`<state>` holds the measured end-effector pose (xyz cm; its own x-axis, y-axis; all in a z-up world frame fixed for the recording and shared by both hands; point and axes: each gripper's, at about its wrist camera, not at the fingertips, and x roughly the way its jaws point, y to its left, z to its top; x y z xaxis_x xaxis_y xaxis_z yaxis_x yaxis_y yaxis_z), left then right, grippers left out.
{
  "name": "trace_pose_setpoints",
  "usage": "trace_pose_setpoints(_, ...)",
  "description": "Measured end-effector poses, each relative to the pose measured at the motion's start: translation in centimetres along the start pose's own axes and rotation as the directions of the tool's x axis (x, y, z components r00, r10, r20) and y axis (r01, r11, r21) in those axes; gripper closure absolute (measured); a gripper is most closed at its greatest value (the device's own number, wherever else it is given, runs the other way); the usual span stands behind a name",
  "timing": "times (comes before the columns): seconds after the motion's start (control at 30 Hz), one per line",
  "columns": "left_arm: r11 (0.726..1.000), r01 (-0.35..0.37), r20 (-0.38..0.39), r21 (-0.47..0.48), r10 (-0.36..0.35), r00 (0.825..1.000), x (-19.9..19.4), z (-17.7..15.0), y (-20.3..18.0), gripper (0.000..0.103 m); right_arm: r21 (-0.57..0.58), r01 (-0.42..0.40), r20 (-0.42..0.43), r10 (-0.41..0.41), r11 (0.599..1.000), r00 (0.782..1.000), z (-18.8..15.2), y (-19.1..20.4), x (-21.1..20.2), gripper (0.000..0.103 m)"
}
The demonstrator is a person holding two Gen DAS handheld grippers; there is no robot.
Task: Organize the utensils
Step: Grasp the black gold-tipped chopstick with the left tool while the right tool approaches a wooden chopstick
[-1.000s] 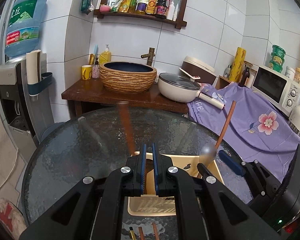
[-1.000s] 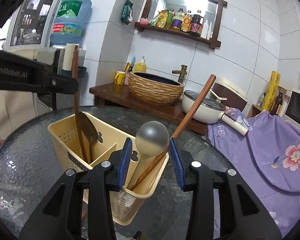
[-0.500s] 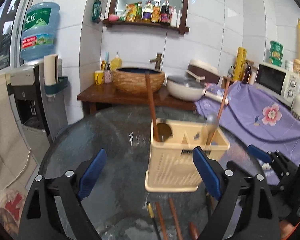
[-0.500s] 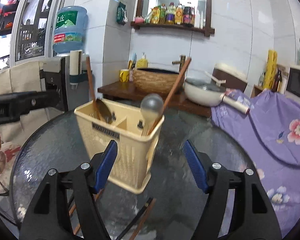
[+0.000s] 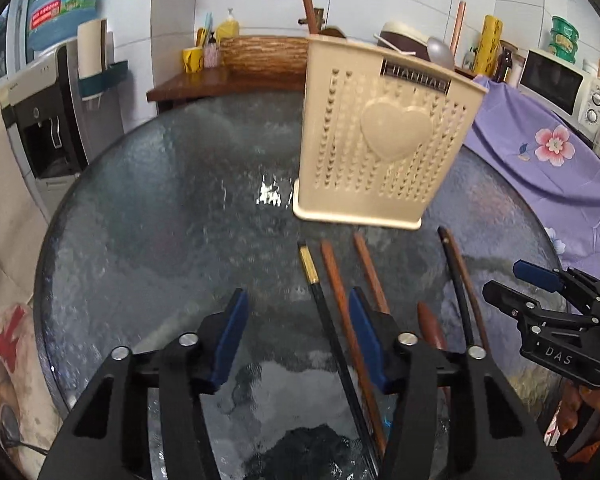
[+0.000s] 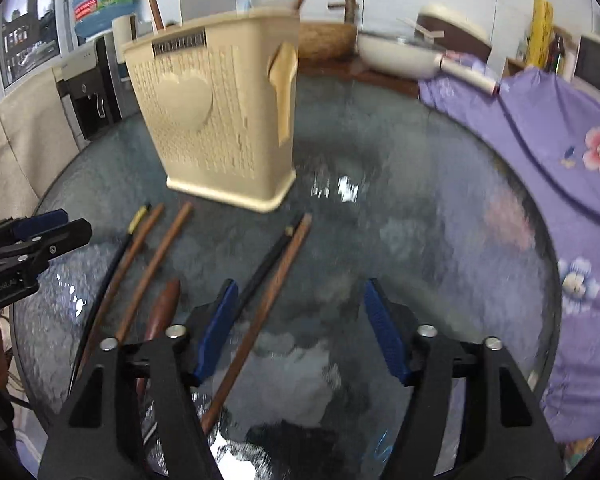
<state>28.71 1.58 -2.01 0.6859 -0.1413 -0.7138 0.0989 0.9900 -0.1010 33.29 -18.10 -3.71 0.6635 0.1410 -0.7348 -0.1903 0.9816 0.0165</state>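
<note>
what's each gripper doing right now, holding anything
left gripper: jaws closing, nothing gripped, above the chopsticks on the table.
right gripper: jaws closing, holding nothing, pads clear of the chopstick pair.

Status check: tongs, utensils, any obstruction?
Both tongs, left and right, closing, empty. Chopsticks loose before beige plastic utensil holder. Nothing blocking.

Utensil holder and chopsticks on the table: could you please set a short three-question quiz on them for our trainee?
1. True or false: the utensil holder lies tipped on its side.
2. Which shape is embossed on the holder's front? A star, B heart, C circle.
3. Fill in: the loose chopsticks lie on the round ___ table, in front of the holder.

Key: 1 false, it stands upright; 2 B; 3 glass.
</note>
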Motion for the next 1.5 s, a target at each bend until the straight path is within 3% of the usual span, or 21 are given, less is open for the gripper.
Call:
trace_pose_setpoints(0.1,1.000,0.002,-0.027,-0.013,-0.002,1.000,0.7,-0.7,0.1,0.062,0.020,-0.006,-0.032,0.007,1.000,0.999,-0.8,0.1,0.5,0.050)
trace_pose_setpoints(0.53,1.000,0.003,-0.066,0.015,-0.002,0.998,1.9,-1.4,-1.3,0.079,0.037,-0.003,-0.087,0.006,0.999,0.996,-0.9,0.9,1.4,0.061)
trace_pose_setpoints(1.17,1.000,0.014,-0.097,0.003,-0.014,0.995,4.0,0.6,-0.9,0.088,0.057,0.003,-0.124,0.004,0.998,0.992,2.3,-0.1,4.1,0.077)
trace_pose_setpoints(1.5,0.999,-0.013,-0.096,0.030,0.016,0.995,5.2,1.5,-1.7,0.094,0.052,0.014,-0.140,-0.006,0.999,0.990,4.1,0.1,5.7,0.083)
